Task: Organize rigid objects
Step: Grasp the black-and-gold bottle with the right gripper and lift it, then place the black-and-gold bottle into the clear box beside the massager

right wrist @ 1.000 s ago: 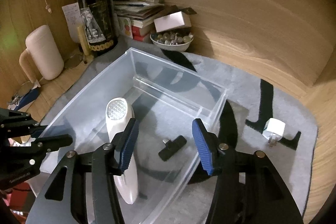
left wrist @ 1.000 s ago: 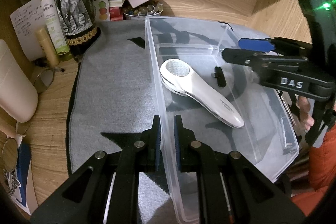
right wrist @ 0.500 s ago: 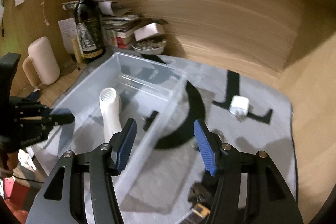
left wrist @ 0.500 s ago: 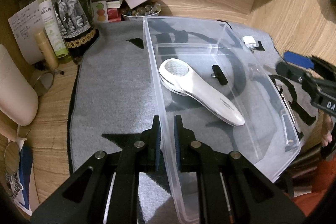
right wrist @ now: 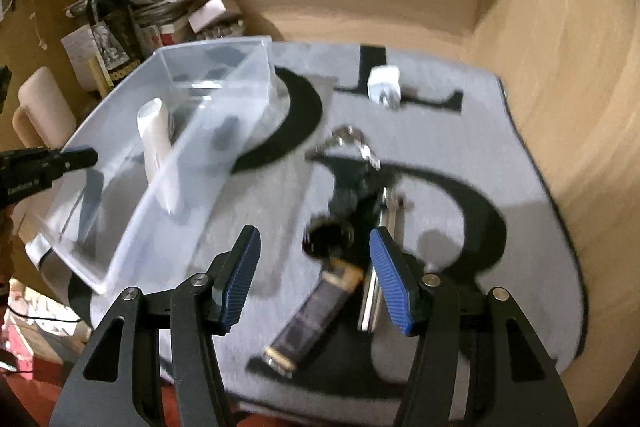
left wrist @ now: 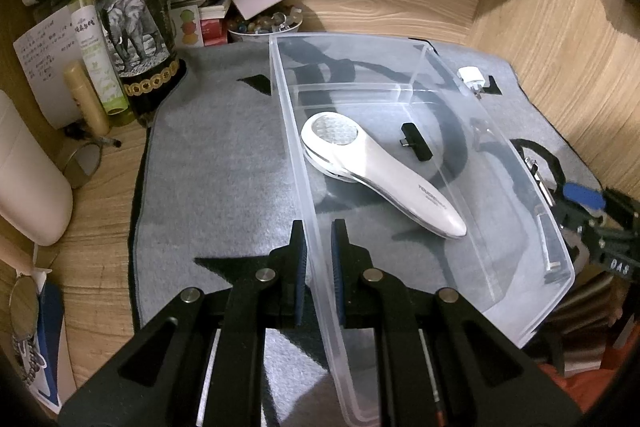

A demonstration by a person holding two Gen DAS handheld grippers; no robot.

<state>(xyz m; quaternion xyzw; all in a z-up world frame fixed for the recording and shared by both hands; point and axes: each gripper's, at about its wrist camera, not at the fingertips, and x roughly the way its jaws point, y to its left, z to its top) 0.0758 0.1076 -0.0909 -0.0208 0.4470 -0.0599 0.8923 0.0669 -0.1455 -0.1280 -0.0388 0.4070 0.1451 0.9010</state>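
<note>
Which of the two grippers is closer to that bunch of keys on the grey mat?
The right. The right gripper hangs just above the keys, jaws apart and not touching them. The left gripper is across the clear bin, clamped on its far wall.

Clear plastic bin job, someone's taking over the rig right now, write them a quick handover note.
Left gripper: shut on the near wall of the clear bin, steadying it.
Right gripper: open, empty, over the key bunch on the grey mat, right of the bin.
Done: white handheld device and small black adapter lie in the bin.
Left: the keys with their dark tag, and the white plug at the mat's far edge, are outside the bin. Keys look like the likely next pick.
</note>
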